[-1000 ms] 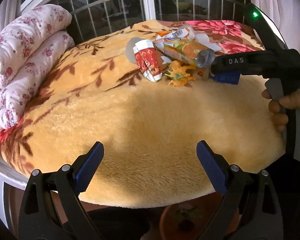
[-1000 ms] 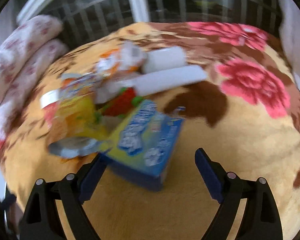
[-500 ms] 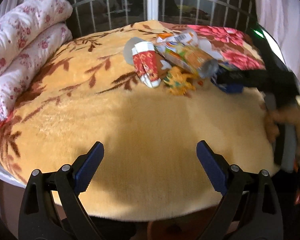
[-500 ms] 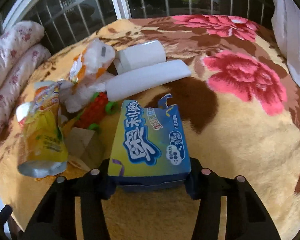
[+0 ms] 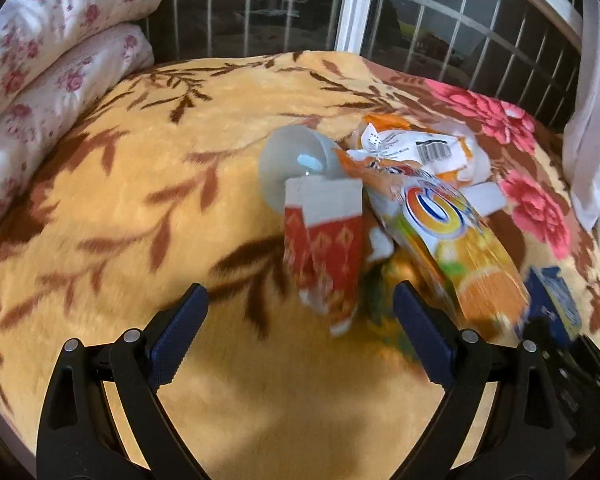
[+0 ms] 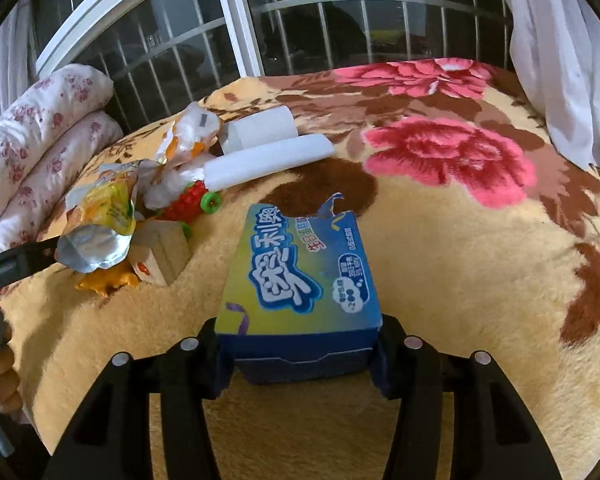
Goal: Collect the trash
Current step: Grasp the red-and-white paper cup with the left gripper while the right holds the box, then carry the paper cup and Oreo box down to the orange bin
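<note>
Left wrist: left fingers (image 5: 300, 340) spread wide, nothing between them, hovering over the blanket (image 5: 140, 200) just short of the trash pile; red-and-white carton (image 5: 326, 252) nearest, orange snack bag (image 5: 460, 248) beside it.
Right wrist: right fingers (image 6: 300, 354) clamped on the blue cookie box (image 6: 300, 276), pads pressing both sides, jaws having just closed. Remaining trash sits left of the box.

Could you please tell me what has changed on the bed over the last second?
The right gripper closed on the blue box and now clamps its near end. The left gripper, open, moved in toward the red carton in the trash pile. The pile, blanket and folded quilt stayed put.
</note>
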The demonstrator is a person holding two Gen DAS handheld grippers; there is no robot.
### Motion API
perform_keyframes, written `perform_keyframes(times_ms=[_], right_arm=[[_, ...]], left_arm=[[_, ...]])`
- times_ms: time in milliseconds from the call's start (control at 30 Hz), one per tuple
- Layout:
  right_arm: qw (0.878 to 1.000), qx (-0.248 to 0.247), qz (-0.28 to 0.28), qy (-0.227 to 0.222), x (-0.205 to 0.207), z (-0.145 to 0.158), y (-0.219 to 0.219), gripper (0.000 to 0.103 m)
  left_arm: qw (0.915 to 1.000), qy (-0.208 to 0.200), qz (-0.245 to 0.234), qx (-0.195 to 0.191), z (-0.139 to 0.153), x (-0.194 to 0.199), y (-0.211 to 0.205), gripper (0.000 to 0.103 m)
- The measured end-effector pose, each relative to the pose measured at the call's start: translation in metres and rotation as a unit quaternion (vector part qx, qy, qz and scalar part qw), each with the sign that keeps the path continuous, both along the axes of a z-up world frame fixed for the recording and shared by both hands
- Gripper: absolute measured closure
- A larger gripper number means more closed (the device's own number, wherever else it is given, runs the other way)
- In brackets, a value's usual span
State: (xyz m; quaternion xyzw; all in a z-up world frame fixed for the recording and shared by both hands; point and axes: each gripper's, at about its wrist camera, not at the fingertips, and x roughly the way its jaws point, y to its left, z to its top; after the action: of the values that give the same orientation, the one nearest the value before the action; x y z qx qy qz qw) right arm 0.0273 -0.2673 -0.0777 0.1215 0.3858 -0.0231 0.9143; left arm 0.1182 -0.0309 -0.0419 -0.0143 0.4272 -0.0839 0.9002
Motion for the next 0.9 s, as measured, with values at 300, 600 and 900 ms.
perform_keyframes(times_ms=[300, 600, 900], right_arm=[[1.000, 0.029, 0.001, -0.010, 0.001, -0.004, -0.005, 0.050], [0.999, 0.047, 0.002, -0.012, 0.002, -0.006, -0.011, 0.050], [0.999, 0.042, 0.000, -0.018, 0.000, -0.004, -0.010, 0.051]], left_arm=[[0.9998, 0.005, -0.005, -0.021, -0.013, 0.027, 0.005, 0.075], [0.9964, -0.070, -0.043, -0.023, 0.021, -0.033, 0.009, 0.076], [0.9955, -0.083, -0.045, -0.007, 0.033, -0.096, 0.014, 0.076]])
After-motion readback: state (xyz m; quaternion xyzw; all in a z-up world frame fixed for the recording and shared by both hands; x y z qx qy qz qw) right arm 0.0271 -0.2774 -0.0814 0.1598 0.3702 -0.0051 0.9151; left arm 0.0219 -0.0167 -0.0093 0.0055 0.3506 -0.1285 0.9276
